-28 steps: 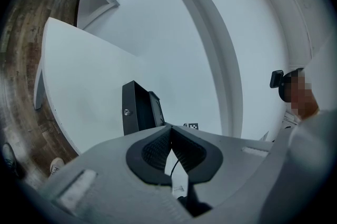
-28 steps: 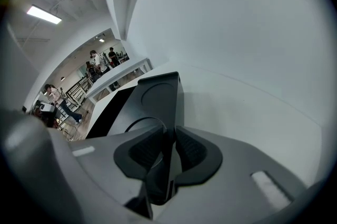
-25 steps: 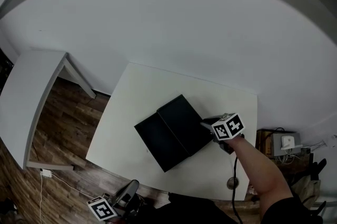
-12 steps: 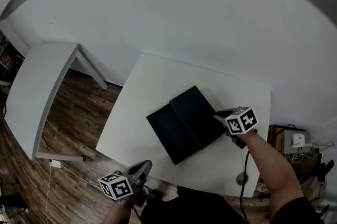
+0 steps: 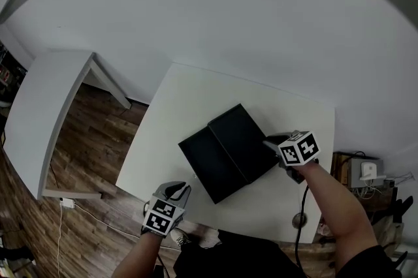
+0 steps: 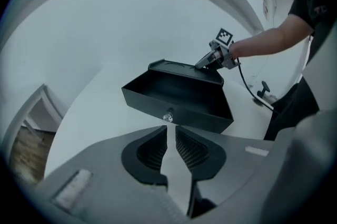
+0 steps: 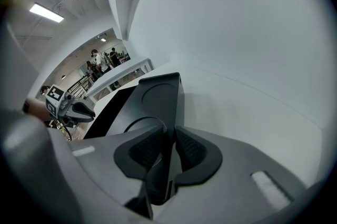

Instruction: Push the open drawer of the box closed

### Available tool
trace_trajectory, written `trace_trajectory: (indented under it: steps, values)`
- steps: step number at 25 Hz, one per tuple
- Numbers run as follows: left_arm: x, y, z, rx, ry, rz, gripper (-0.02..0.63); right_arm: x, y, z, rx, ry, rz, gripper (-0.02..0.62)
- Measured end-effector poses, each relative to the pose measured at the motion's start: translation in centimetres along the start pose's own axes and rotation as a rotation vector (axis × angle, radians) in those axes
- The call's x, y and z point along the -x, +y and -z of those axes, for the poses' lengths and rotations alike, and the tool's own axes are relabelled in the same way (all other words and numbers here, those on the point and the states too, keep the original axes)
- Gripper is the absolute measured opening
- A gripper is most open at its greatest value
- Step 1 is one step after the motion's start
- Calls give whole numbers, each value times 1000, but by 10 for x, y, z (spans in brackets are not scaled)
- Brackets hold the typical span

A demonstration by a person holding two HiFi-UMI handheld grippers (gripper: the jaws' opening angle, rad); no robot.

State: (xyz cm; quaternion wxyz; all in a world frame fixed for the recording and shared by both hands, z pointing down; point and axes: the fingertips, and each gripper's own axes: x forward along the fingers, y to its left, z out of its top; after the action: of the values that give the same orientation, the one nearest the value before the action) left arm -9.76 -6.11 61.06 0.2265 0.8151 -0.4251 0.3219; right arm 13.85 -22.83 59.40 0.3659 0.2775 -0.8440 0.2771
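The black box (image 5: 240, 137) sits near the middle of the white desk (image 5: 179, 104), turned at an angle to the desk's edges. Its drawer (image 5: 205, 166) is pulled out toward the near left corner. The right hand-held gripper (image 5: 271, 143) is at the box's right end, its jaws pinching a thin black edge of the box (image 7: 158, 94). The left hand-held gripper (image 5: 177, 190) hangs over the desk's near edge, in line with the drawer front and its small shiny knob (image 6: 168, 116). Its jaws stand a narrow gap apart with only bare desk showing between them. A clear strip of desk separates its tips from the drawer front. More bare surface runs behind the box to the wall (image 5: 261, 22) and out to the left edge, beyond which is wooden floor (image 5: 85, 146).
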Motion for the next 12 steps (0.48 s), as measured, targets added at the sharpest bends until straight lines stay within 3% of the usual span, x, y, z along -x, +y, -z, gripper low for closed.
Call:
trace_trajectory:
  steps: [5,12]
  values:
    - [-22,7,6,-120,75,-12,80,0,0,0,-3,-5,-1,80]
    - [-40,3,0,-231,106,11,91,-1,0,0,-10,-13,-3,80]
